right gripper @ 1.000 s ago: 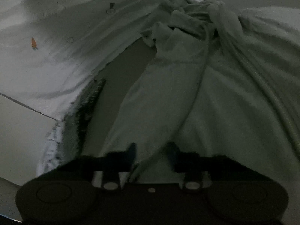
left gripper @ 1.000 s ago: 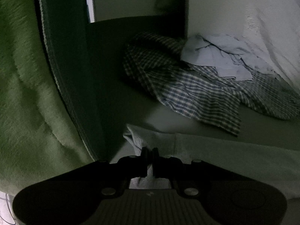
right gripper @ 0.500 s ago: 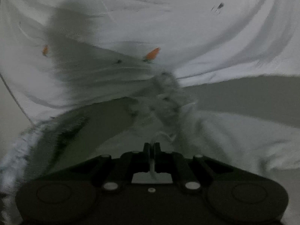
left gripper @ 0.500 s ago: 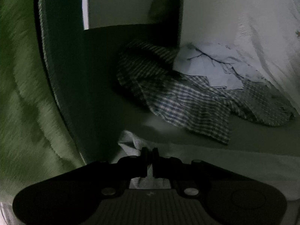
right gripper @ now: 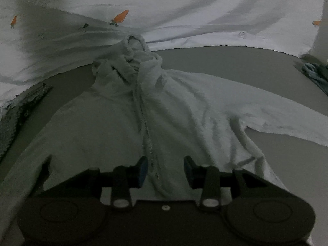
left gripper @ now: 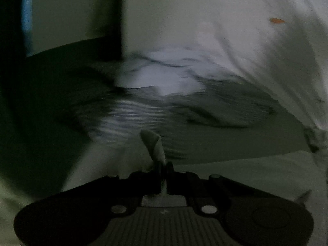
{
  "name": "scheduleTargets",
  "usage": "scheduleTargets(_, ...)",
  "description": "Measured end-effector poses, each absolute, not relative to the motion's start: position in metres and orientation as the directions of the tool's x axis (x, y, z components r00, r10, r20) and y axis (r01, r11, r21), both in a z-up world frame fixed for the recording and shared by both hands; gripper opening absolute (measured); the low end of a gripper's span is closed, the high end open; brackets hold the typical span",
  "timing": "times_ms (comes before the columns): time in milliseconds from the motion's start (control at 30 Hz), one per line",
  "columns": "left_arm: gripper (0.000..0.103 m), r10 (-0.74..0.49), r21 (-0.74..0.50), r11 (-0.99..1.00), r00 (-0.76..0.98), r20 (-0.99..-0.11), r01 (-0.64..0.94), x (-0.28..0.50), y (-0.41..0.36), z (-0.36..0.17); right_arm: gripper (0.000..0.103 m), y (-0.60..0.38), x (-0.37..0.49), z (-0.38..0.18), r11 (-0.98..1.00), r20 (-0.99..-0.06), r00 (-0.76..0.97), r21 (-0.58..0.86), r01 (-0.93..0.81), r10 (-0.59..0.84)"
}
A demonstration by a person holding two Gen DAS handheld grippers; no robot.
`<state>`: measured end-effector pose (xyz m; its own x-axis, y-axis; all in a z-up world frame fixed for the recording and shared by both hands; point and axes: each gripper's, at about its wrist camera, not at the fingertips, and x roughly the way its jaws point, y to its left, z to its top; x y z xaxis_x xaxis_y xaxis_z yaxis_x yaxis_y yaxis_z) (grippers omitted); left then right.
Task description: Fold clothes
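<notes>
the right hand-held gripper [right gripper: 165,169], which a moment ago was pinched shut on a bunch of pale fabric, is now opening, its jaws apart at a moderate width with nothing pressed between them; the zip line of the fleece hoodie [right gripper: 127,123] runs under the gap but is not gripped. the hoodie lies spread front-up on the grey surface [right gripper: 235,61], its hood [right gripper: 131,59] bunched at the far end against the edge of a white carrot-print sheet [right gripper: 184,4], one sleeve [right gripper: 287,121] reaching out to the right. the left hand-held gripper [left gripper: 163,169] is unchanged from a second ago, narrow and clamped on a tab of the same pale fabric [left gripper: 152,143] that stands up between its pads; its view has swung and blurred, so the checked shirt [left gripper: 133,114] and the light blue garment [left gripper: 155,75] beyond are smeared. the release suggests the spreading of the hoodie is largely complete on the right side, and that folding proper, probably a sleeve first, is not yet begun.
</notes>
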<state>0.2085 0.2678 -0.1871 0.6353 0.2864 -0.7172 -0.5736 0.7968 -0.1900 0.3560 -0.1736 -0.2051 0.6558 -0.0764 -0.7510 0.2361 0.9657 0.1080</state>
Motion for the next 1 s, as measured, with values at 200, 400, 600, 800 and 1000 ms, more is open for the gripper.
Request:
scheduleTargets(200,0.002,0.065,-0.263,0.909,0.732,-0.678,-0.324,0.260,0.213,-0.177,0.040,-0.175,0.349,-0.205,0.963,-0.751,0.657,0.120,0.241,-0.071)
scheduleTargets(400,0.013,-0.055,-0.231,0.951,0.626,-0.778,-0.204,0.299,0.182,-0.213,0.040,-0.174,0.351,-0.206,0.950,-0.753,0.658,0.217,0.225,0.016)
scheduleTargets(600,0.037,-0.041,-0.278,0.920,0.637,-0.770,-0.277,0.275,0.199,-0.207,0.043,-0.165,0.354,-0.207,0.865,-0.691,0.668,0.481,0.140,0.276)
scheduleTargets(800,0.037,0.009,-0.341,0.806,0.587,-0.809,-0.483,0.247,0.239,-0.219,0.017,-0.130,0.375,-0.239,0.536,-0.502,0.556,0.836,0.116,0.663)
scheduleTargets(1000,0.037,0.028,-0.360,0.741,0.561,-0.827,-0.567,0.233,0.262,-0.230,0.017,-0.043,0.399,-0.282,0.359,-0.385,0.288,0.922,0.142,0.877)
